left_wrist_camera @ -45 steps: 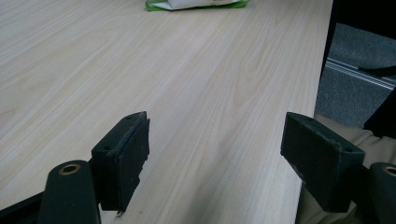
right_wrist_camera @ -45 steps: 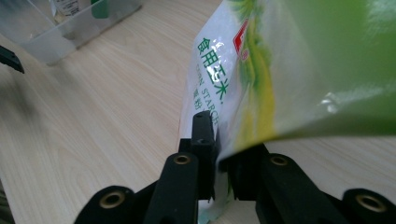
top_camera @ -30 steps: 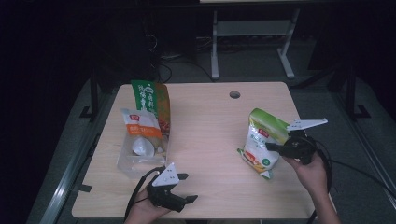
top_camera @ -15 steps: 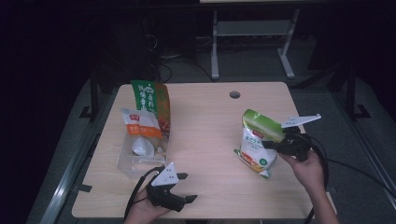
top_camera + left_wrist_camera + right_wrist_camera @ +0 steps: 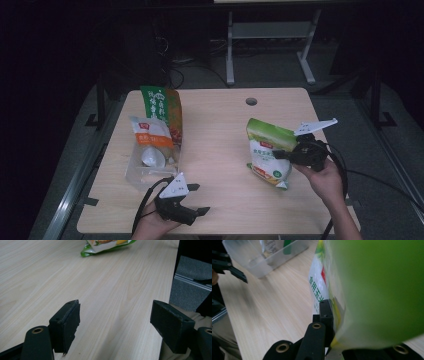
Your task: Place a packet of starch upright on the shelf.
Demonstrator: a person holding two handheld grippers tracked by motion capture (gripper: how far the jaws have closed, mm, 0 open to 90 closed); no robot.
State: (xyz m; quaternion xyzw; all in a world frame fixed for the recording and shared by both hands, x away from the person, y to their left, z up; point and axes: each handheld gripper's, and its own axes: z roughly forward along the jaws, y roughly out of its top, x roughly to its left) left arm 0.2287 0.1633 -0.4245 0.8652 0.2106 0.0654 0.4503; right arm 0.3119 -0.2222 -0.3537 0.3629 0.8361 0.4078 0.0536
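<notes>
Three snack bags: one [image 5: 267,155] in right gripper [image 5: 280,155], two [image 5: 162,107] in bin [image 5: 135,175].

A pale wooden table [image 5: 220,125] with a round cable hole [image 5: 251,101] stands on grey carpet [image 5: 350,107] in a dim room. Beyond its far edge, the white legs of another desk [image 5: 270,35] rise out of the dark. A metal rail [image 5: 75,200] runs along the floor at the left.

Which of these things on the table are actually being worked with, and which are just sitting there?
In use:
green-and-white snack bag, clamped in the right gripper
clear plastic bin

Lying about:
left gripper, open and idle
table
</notes>
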